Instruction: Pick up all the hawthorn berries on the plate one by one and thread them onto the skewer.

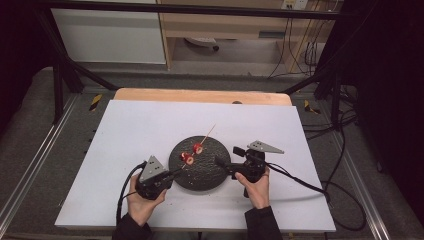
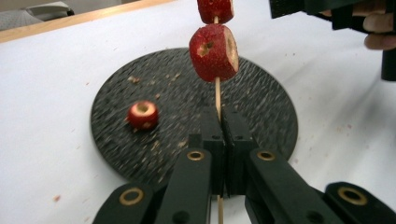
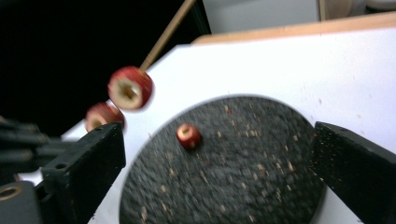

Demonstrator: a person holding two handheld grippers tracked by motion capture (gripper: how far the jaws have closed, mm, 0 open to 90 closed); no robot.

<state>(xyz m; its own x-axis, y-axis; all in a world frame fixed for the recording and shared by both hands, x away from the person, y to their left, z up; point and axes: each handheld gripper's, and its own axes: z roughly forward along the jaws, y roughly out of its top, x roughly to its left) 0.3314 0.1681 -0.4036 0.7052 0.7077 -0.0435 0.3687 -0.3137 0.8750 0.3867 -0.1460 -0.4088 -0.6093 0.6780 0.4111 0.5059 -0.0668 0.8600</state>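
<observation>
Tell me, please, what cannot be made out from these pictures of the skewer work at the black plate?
- Skewer, left gripper view: its tip and part of the upper fruit piece are cut off by the top edge.
- Left gripper, right gripper view: blurred and dark, so its grip is unreadable there.
- Loose fruit piece, high view: too small to tell from the skewered ones.

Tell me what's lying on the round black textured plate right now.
One loose red cored fruit piece and scattered crumbs lie on the round black textured plate. The left gripper hides part of the plate's near edge.
</observation>
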